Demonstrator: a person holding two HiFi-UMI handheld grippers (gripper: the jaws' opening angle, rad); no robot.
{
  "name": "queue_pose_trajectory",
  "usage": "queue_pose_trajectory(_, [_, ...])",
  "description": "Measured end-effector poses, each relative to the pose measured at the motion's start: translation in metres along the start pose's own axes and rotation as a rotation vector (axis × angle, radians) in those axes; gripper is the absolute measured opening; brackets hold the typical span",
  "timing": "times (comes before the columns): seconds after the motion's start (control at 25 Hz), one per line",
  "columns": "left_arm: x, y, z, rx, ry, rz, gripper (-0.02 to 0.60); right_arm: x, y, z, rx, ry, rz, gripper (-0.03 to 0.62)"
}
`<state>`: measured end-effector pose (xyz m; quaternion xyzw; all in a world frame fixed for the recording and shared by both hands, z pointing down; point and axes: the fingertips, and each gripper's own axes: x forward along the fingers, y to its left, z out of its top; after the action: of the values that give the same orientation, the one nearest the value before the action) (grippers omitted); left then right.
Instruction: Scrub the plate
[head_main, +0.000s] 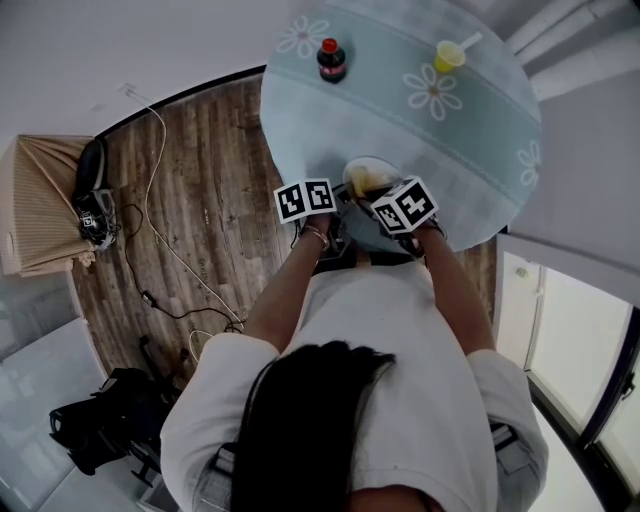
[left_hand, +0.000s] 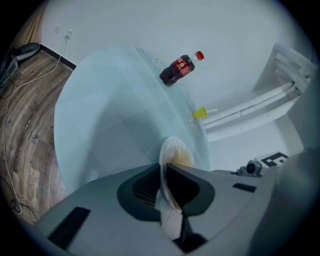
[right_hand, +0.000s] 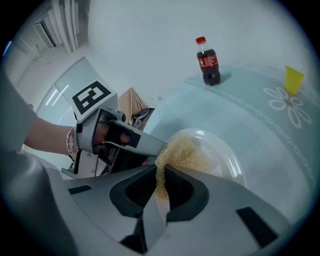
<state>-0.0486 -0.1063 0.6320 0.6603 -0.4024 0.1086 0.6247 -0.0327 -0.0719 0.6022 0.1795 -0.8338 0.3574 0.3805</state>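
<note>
1. Nearest the lens, the left tool (left_hand: 164, 169) has its jaws nearly together. They are clamped on the rim of the white plate (left_hand: 172, 149), which runs edge-on between them.
2. The right tool (right_hand: 161, 172) is closed just as narrowly. It pinches a yellow scrubbing pad (right_hand: 184, 152) whose free end lies on the plate's face.
3. The plate sits over the near edge of the round surface (head_main: 480, 130), between the two tools. I cannot tell whether it rests there or is lifted.
4. Seen from the right tool, the pad touches the plate's left part, just beside the left tool's jaws. The bare white face stretches ahead and to the right. I judge a scrubbing stroke should run that way, away from the holding tool.
5. A cola bottle (head_main: 331, 58) and a yellow cup (head_main: 449, 56) stand well apart at the far side, clear of the work.
</note>
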Motion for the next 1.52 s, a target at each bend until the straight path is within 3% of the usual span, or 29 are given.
queue_pose_trajectory(1.0, [-0.001,-0.001,0.0,0.005,-0.004,0.018,0.043,-0.008,0.008,-0.023,-0.082,0.011,-0.068,0.061])
queue_pose_trajectory(1.52, [-0.001,0.0,0.001,0.004,0.003,0.024,0.044,-0.021,0.006,-0.045,-0.057,0.007,-0.091,0.061])
